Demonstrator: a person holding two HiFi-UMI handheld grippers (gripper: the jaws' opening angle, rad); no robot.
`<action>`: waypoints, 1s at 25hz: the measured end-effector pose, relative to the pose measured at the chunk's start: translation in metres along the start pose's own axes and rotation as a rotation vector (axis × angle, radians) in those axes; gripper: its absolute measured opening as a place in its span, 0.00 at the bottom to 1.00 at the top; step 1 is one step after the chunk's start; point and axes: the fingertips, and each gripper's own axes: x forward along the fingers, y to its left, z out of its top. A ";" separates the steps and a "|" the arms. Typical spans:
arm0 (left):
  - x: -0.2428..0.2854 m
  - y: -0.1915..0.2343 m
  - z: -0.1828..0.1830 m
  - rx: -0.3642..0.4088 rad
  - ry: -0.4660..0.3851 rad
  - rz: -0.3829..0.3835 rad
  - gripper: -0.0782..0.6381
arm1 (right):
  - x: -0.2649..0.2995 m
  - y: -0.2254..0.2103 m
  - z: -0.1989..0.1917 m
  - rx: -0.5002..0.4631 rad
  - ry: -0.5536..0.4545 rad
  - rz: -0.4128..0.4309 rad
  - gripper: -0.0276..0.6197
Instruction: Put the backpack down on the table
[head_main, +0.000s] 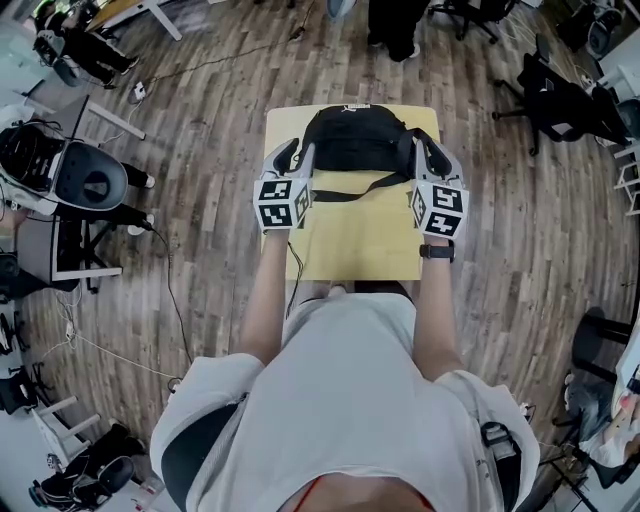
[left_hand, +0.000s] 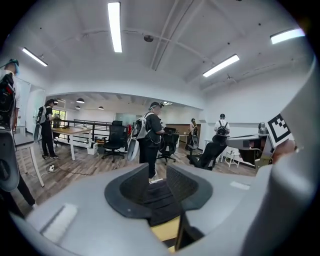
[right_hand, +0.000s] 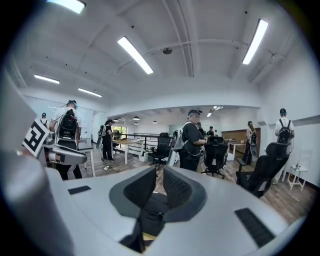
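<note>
A person stands at the near edge of a small pale wooden worktop (head_main: 360, 245) on a plank floor (head_main: 200, 110), arms stretched forward, one tool in each hand; a black backpack (head_main: 355, 138) lies on the worktop along its far edge, filling most of that edge's width; a black strap (head_main: 350, 190) lies across the worktop just in front of it. The left tool (head_main: 296, 150) hangs at the backpack's left end, near the far left corner; its jaws stand a narrow way apart, with floor seen through the gap and the backpack's black fabric below them, not pinched. The right tool (head_main: 430, 150) hangs at the backpack's right end, near the far right corner; its jaws stand closer, only a slit between them, clamping nothing. Both gripper views look out over an office with standing people (left_hand: 150, 145) and black chairs (left_hand: 114, 142).
</note>
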 end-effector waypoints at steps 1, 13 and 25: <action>-0.001 -0.001 0.006 0.000 -0.012 0.003 0.27 | -0.003 0.000 0.009 -0.003 -0.020 -0.001 0.12; -0.034 -0.023 0.063 0.011 -0.141 0.020 0.12 | -0.038 0.009 0.069 0.016 -0.140 0.034 0.06; -0.051 -0.035 0.071 0.037 -0.153 0.052 0.12 | -0.051 0.006 0.066 -0.013 -0.094 -0.010 0.06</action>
